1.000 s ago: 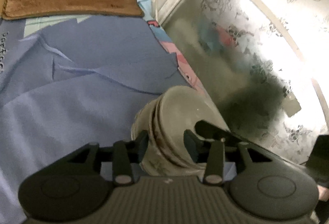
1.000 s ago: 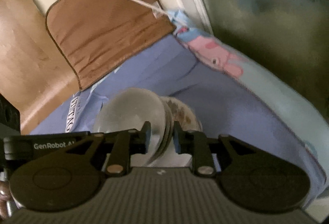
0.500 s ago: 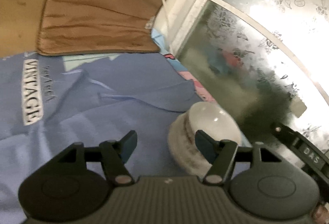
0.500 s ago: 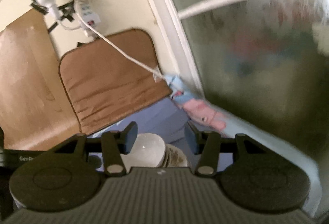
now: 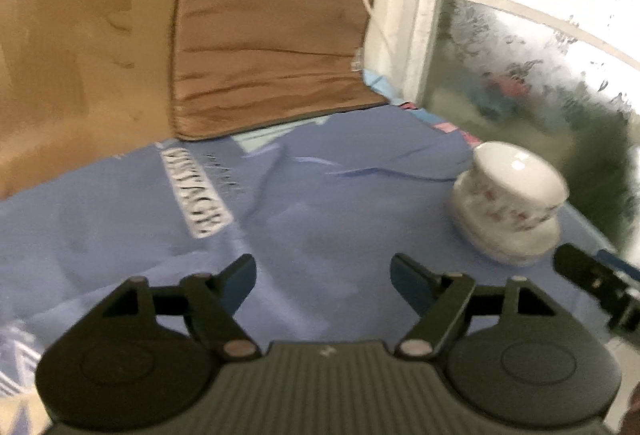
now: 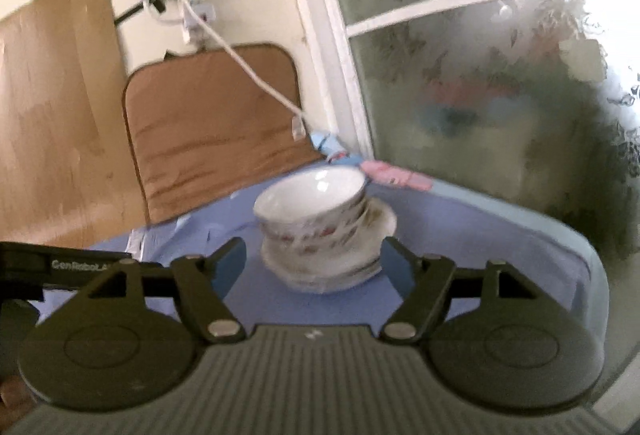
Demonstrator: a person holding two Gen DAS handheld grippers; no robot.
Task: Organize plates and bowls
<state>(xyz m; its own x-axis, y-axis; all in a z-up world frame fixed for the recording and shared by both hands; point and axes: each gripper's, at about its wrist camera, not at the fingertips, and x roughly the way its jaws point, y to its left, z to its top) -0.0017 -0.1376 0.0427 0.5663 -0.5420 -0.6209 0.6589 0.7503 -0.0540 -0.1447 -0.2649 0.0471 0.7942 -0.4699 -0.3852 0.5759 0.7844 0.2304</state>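
Note:
A stack of white floral bowls (image 6: 316, 211) sits on white plates (image 6: 376, 239) on the blue cloth (image 5: 320, 227), near the frosted window. In the left wrist view the stack (image 5: 512, 195) stands at the right. My left gripper (image 5: 323, 283) is open and empty, well to the left of the stack. My right gripper (image 6: 312, 267) is open and empty, just in front of the stack, apart from it. The right gripper's tip (image 5: 592, 279) shows at the right edge of the left wrist view.
A brown cushion (image 5: 264, 43) leans on the wall at the back. A white cable (image 6: 256, 71) hangs from a wall socket across it. The frosted window (image 6: 500, 75) runs along the right. The cloth's edge (image 6: 560, 235) curves close behind the stack.
Both grippers let go of the stack, opened wide and pulled back. The stack now stands upright on the cloth, and the left gripper has moved off to its left.

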